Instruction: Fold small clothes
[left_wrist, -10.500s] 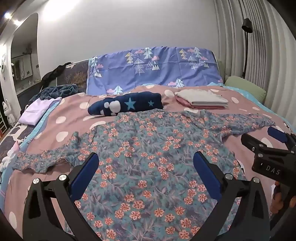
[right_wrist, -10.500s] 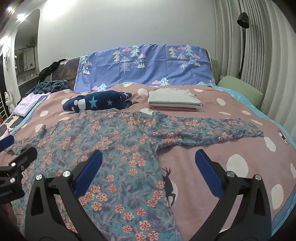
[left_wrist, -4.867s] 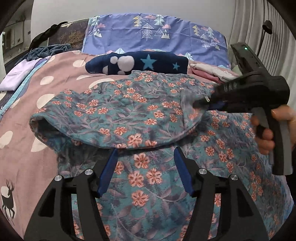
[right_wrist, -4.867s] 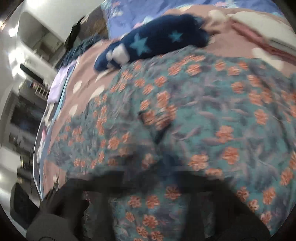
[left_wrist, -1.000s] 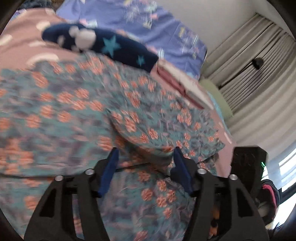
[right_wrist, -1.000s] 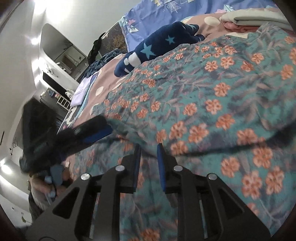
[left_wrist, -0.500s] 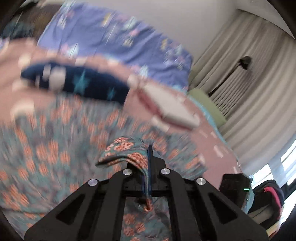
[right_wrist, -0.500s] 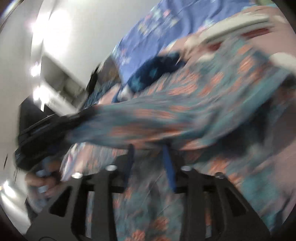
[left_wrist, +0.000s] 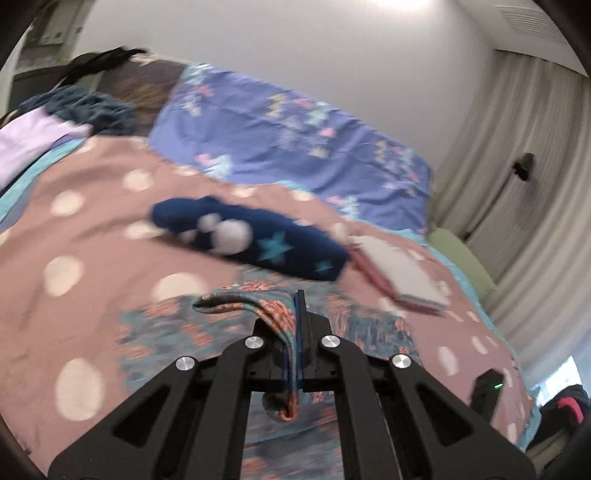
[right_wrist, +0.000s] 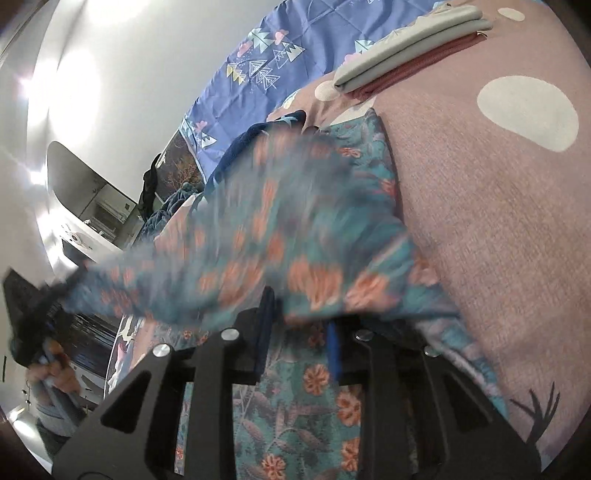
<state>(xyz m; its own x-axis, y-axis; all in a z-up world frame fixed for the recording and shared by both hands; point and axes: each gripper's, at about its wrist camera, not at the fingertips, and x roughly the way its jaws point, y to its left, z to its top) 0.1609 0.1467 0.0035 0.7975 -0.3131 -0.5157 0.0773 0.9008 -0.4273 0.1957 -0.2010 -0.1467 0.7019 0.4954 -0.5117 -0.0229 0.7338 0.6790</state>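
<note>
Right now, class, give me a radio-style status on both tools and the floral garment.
Left tool shut on floral garment, edge lifted. Right tool jaws just closing, fabric draped over them, grip unclear. Navy star bundle and folded stack lie beyond, clear.

In the right wrist view the lifted floral garment (right_wrist: 258, 236) is smeared by motion blur and hides most of the navy star cloth (right_wrist: 240, 144). The garment's lower part runs off the bottom edge.

Your left tool (left_wrist: 293, 334) has clamped shut on the floral garment (right_wrist: 258, 236) and lifted it; your right tool's (right_wrist: 297, 341) jaws have just narrowed.
</note>
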